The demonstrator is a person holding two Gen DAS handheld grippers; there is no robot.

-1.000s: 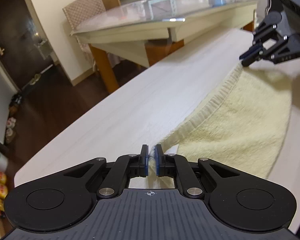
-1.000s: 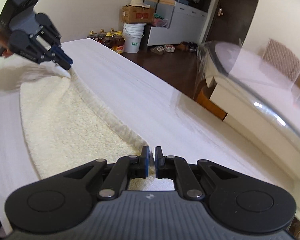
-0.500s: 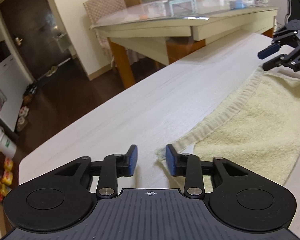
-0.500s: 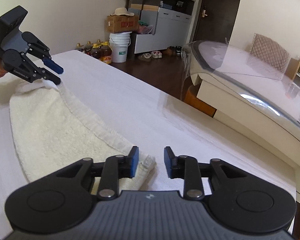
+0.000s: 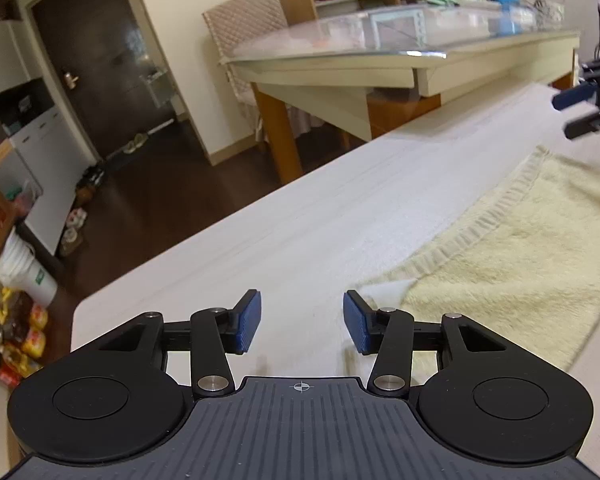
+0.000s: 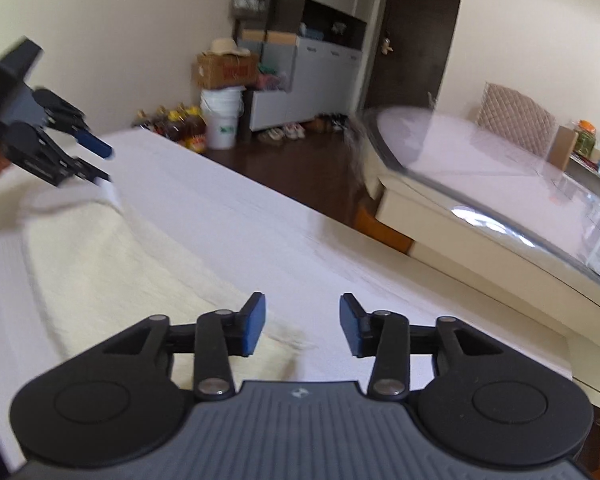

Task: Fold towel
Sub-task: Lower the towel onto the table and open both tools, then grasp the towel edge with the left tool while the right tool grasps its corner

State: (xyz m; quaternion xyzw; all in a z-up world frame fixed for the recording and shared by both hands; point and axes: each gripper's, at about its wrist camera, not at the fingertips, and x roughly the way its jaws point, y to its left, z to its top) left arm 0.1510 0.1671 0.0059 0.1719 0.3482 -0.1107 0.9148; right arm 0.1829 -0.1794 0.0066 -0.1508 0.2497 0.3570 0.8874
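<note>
Both tools just spread (nothing between pads), left tool (image 5: 302, 322), right tool (image 6: 302, 324), towel (image 5: 520, 248) released.

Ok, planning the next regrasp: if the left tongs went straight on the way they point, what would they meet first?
Probably the bare white tabletop; the left tongs, open with nothing between them, point down at it, and the towel lies off to the side.

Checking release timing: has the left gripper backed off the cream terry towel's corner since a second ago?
Yes. The left gripper, jaws just opened, nothing between them, has drawn back from the cream terry towel on the white table.
</note>
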